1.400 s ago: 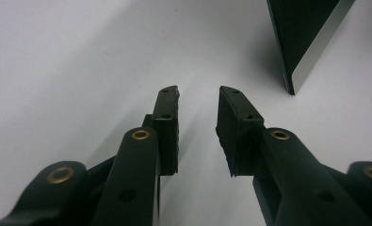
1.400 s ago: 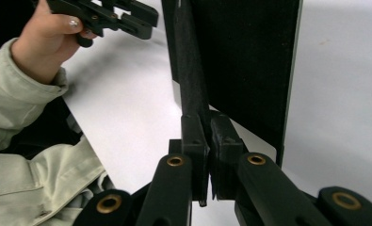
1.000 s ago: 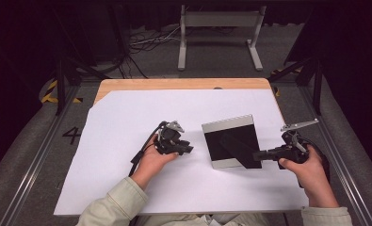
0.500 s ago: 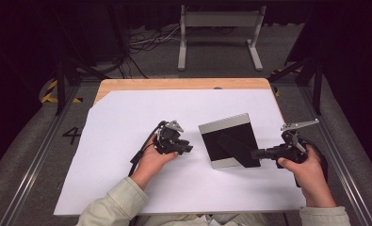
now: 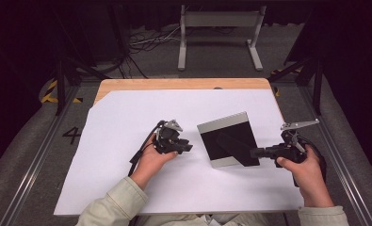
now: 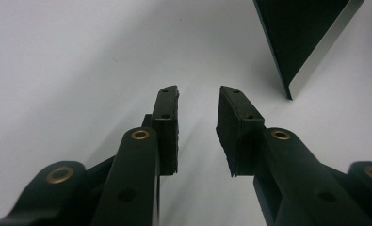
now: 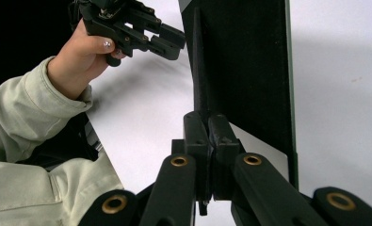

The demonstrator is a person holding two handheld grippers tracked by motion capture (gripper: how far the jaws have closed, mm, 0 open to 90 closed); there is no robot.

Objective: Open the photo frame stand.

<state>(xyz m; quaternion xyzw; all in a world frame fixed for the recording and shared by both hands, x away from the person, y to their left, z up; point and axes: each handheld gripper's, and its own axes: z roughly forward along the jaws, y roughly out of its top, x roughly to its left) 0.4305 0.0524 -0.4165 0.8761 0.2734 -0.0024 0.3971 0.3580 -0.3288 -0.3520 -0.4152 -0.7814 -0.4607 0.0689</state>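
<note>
One picture frame [image 5: 228, 140] is clamped at its stand by the right gripper [image 5: 256, 152] fingers; the left gripper [image 5: 187, 147] fingers are parted, empty; open counter [image 5: 117, 122] is left all around.

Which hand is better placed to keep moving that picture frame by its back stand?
Right. The right claw is already shut on the frame's stand, while the left claw sits open on the white sheet, beside the picture frame.

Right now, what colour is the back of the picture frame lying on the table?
Black, with a silver edge; the picture frame shows best in the high view.
</note>
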